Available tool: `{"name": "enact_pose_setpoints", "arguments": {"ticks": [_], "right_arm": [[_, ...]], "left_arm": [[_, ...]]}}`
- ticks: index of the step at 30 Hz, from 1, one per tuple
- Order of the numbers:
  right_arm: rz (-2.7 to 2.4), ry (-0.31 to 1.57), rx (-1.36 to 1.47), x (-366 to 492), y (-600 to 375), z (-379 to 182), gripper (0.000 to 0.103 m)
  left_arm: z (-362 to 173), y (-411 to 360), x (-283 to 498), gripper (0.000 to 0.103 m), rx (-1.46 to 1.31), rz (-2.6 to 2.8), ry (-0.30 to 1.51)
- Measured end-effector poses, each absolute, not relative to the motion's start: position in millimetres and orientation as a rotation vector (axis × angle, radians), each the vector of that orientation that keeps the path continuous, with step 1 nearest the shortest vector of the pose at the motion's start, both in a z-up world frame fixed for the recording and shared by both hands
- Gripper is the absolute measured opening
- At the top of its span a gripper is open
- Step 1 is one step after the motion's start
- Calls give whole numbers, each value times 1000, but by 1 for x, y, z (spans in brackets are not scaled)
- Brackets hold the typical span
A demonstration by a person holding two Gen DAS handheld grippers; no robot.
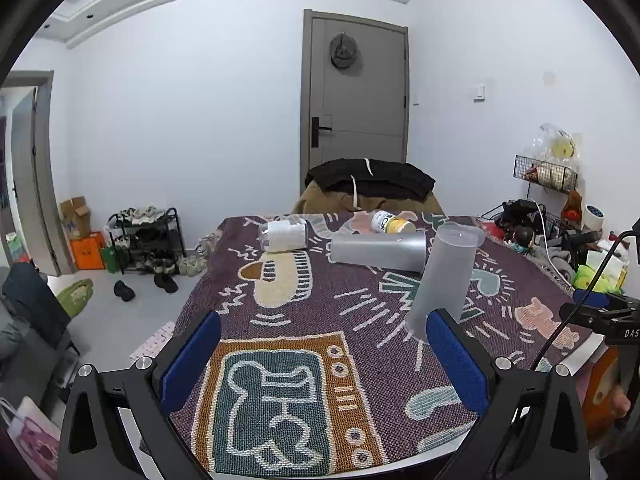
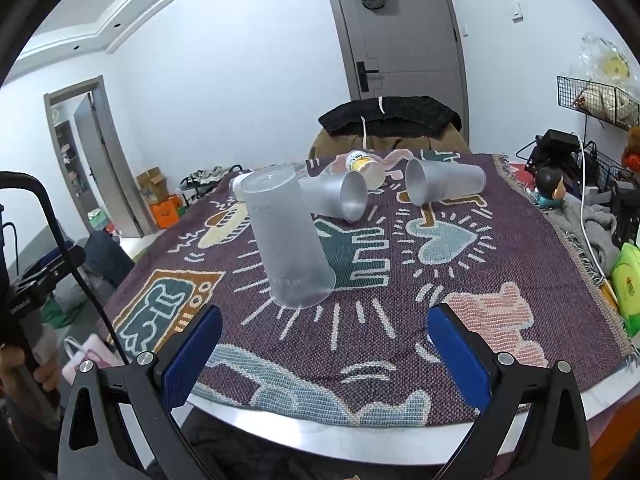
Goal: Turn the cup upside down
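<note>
A tall frosted cup stands upside down on the patterned cloth, mouth down and base up; in the left wrist view it shows partly behind my right-hand finger. A grey cup lies on its side behind it, and a second frosted cup lies on its side to the right. My right gripper is open and empty, just in front of the upside-down cup. My left gripper is open and empty over the cloth, left of that cup.
A yellow-labelled bottle and a clear white-filled container lie at the far end of the cloth-covered table. A chair with dark clothes stands behind. Clutter and wire racks line the right edge.
</note>
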State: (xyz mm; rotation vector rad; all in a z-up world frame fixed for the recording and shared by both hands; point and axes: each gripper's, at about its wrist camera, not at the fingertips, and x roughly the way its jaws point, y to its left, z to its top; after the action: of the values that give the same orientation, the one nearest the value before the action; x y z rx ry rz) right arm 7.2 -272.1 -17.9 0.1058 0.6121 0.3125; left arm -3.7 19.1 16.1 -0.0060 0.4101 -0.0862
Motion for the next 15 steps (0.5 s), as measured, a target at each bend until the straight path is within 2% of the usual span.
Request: {"name": "enact_pose_setpoints", "arguments": {"ticks": [15], "right_arm": [[311, 616, 94, 7, -269, -18, 103]], "left_arm": [[16, 21, -3, 103, -10, -87, 410]]}}
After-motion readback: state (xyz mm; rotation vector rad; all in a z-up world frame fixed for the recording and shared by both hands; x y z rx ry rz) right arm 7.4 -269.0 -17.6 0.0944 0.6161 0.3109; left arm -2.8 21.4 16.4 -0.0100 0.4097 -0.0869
